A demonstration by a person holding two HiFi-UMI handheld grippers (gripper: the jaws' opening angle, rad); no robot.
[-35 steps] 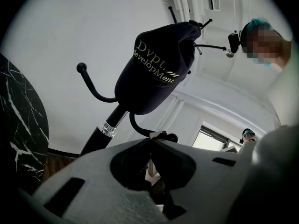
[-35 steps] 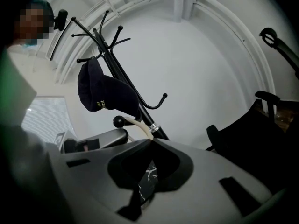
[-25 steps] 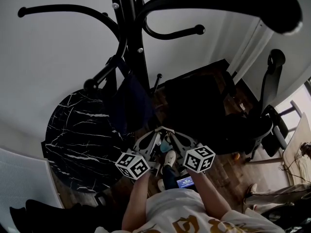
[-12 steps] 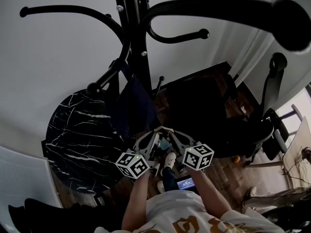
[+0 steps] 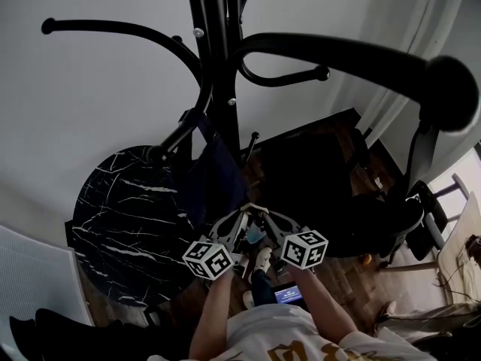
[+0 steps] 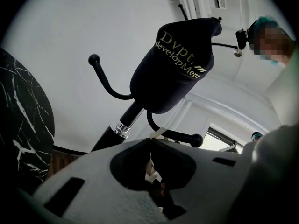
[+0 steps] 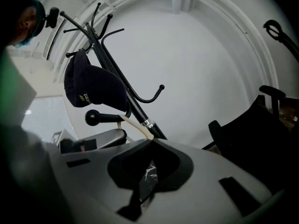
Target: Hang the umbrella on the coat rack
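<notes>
Umbrella, navy and folded, hangs from a low hook on the left side of the rack, its body close against the black pole and clear of the floor. Gold lettering shows on the fabric in the left gripper view, where the bundle fills the upper middle of the frame in front of the pole. A person stands just beneath it with both arms raised, a gripper in each hand, the marker cubes side by side and the tips brought together below the umbrella's lower end. The left gripper has its jaws closed to a point, with a pale strap caught at the tips. The right gripper is closed the same way, and in its own view the strap runs from its tips up to the underside of the umbrella. A round black marble table stands by the wall to the left of the rack's foot, and a black chair sits to the right. Other curved hooks, each ending in a ball, spread out higher up the pole; none of them carries anything.
</notes>
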